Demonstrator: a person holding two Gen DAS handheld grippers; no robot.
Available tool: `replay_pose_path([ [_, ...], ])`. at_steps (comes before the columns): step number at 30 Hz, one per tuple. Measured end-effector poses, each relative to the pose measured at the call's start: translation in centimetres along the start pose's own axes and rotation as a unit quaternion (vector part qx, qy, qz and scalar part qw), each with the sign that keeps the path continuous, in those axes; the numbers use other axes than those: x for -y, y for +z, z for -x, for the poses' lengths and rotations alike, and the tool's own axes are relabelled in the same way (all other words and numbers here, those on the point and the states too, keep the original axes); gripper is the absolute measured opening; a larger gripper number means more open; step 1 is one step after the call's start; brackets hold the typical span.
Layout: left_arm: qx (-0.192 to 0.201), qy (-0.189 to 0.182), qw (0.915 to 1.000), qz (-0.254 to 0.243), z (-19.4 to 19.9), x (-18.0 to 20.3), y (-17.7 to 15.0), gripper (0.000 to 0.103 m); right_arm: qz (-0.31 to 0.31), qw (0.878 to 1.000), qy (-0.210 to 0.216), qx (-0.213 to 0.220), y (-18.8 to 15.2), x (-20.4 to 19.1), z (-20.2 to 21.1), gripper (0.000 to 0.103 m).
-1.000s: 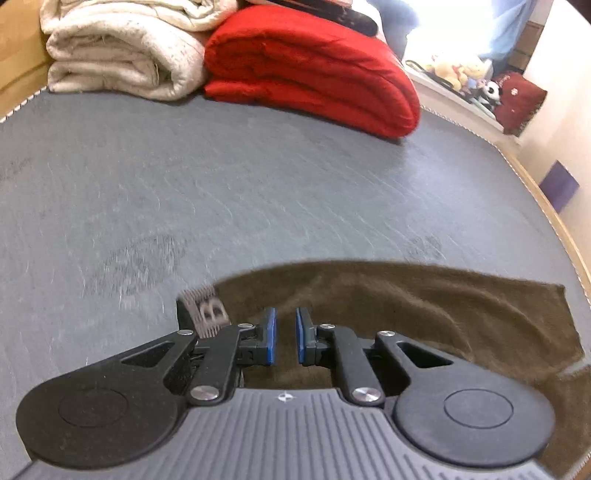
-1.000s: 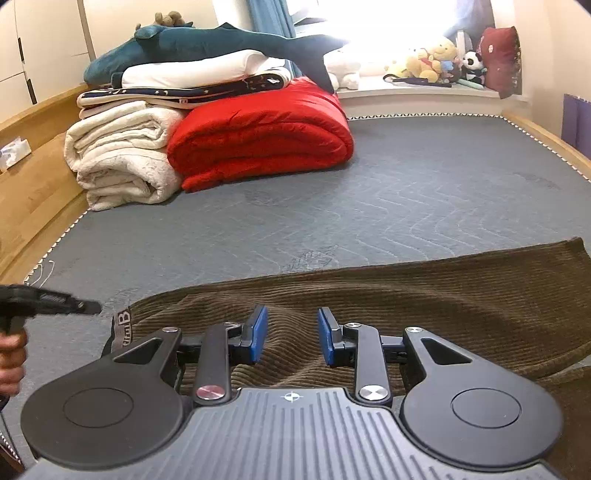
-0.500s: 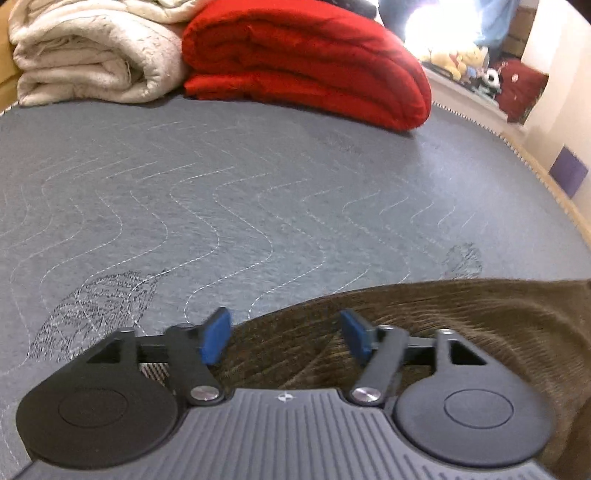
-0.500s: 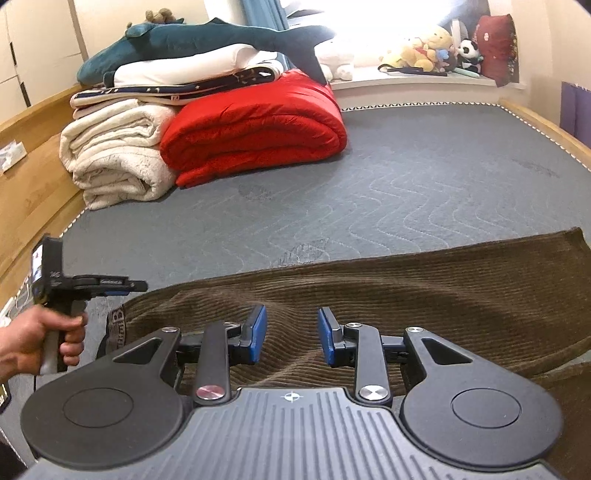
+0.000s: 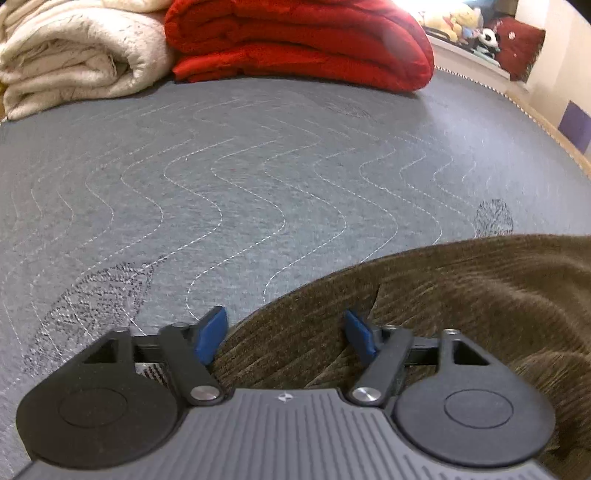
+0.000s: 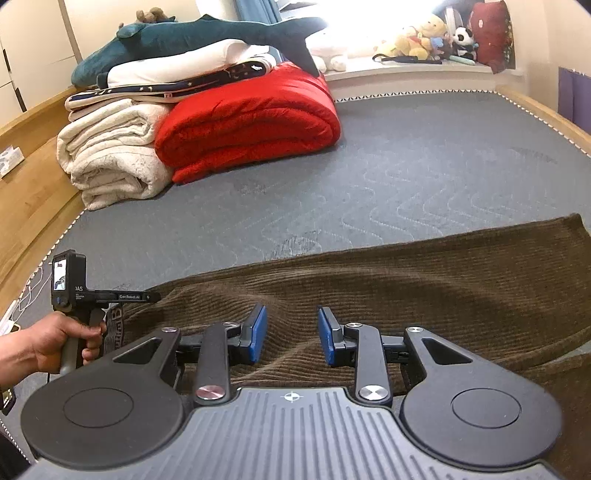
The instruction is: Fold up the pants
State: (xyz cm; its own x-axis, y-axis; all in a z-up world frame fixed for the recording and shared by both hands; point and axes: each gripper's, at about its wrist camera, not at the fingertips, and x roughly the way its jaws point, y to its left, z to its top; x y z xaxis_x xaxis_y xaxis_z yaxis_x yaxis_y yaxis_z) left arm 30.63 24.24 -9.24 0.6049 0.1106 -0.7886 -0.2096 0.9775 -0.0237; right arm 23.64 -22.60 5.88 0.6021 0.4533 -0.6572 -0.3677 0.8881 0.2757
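Brown corduroy pants (image 6: 406, 288) lie lengthwise across the grey mattress, waistband to the left with a printed elastic band (image 6: 112, 325). In the left wrist view the pants (image 5: 461, 306) fill the lower right. My left gripper (image 5: 284, 334) is open, its blue pads either side of the pants' edge near the waist, holding nothing. It also shows in the right wrist view (image 6: 147, 296), held by a hand at the waistband. My right gripper (image 6: 291, 334) is open over a raised wrinkle in the upper leg, holding nothing.
A folded red duvet (image 6: 251, 122) and a cream blanket (image 6: 110, 155) are stacked at the head of the mattress (image 6: 406, 166), with a plush shark (image 6: 192, 37) on top. Wooden bed frame (image 6: 33, 192) runs along the left. Stuffed toys (image 6: 432, 33) sit on the sill.
My left gripper has opened from nearly shut and moved forward along the pants' edge at the waist. My right gripper has opened slightly and stayed over the same wrinkle.
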Motion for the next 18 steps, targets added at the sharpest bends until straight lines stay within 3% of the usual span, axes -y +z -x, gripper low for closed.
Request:
replay_pose_path([
  [2,0.003,-0.007,0.9999,-0.01,0.4,0.3,0.0,0.018,0.004,1.0,-0.003,0.003,0.0,-0.1,0.0,0.033],
  [3,0.006,-0.006,0.9998,-0.017,0.7,0.5,0.0,0.011,0.005,1.0,-0.005,0.004,0.0,-0.2,0.0,0.033],
  [12,0.03,0.005,0.9956,-0.089,7.4,4.0,0.2,0.006,-0.022,0.999,-0.02,0.018,0.1,0.3,0.2,0.032],
  [18,0.034,-0.024,0.9864,-0.159,15.8,7.0,-3.2,0.005,-0.044,0.998,-0.029,0.035,-0.7,0.9,2.1,0.032],
])
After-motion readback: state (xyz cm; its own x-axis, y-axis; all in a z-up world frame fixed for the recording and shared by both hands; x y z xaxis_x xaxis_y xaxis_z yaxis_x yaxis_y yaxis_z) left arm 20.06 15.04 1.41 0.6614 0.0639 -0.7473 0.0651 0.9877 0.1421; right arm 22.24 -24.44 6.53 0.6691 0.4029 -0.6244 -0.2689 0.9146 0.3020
